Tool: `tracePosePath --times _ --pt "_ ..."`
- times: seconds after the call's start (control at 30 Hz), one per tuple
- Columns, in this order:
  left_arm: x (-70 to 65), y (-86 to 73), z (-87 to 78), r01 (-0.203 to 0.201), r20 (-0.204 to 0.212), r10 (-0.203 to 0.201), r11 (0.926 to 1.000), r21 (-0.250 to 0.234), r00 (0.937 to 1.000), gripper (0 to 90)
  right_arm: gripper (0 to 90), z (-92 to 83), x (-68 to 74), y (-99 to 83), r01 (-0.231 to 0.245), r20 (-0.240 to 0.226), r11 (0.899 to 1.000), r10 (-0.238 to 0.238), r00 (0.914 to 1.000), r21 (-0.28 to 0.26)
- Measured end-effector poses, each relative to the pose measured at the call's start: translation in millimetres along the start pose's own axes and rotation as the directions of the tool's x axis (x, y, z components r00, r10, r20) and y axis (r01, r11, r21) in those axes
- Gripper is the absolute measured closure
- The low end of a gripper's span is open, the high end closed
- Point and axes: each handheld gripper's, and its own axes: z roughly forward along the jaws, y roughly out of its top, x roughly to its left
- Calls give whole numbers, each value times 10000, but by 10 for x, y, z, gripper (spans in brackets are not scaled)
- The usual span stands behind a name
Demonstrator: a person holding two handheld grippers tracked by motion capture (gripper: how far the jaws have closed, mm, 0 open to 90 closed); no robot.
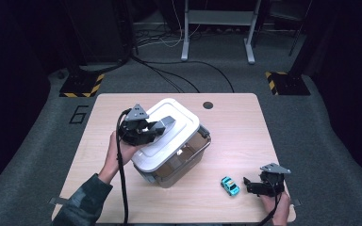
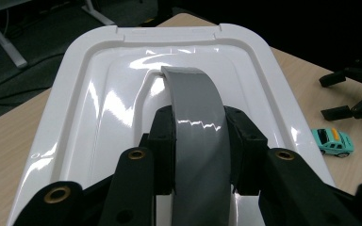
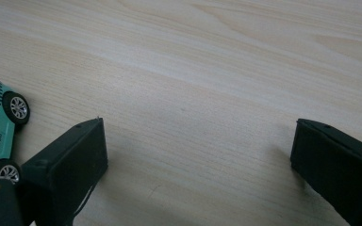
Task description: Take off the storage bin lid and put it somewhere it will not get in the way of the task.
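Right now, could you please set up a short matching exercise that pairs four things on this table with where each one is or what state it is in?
Things:
1. grey arched handle
2. white glossy plastic lid
3. small turquoise toy taxi
4. right gripper

Places or states:
A. standing on the bare wood beside open jaws
B. tilted over the clear plastic bin
C. clamped between the left gripper jaws
D. open, resting low at the table's near right corner

Pairs: 1-C, 2-B, 3-A, 4-D
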Motion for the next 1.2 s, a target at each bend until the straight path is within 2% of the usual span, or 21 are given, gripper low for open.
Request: tracePosePath --times 0.3,0.47,0.73,1.0,1.2 --pt "122 20 -161 225 -218 -229 9996 -180 9995 668 36 0 2 0 -18 20 10000 18 10000 -1" --pt "205 -2 -233 206 -461 -219 9994 -269 9987 668 36 0 3 0 -31 29 10000 31 10000 1" --pt "371 -50 -316 489 -868 -510 9985 -253 9949 668 37 3 0 2 8 10 10000 -8 10000 -11" --pt "562 -108 -401 885 -1349 -915 9957 -278 9866 669 37 3 0 2 10 7 10000 -10 10000 -9" --pt "725 -180 -475 1265 -1692 -1307 9913 -353 9769 669 37 3 0 2 -5 13 10000 5 10000 -11"
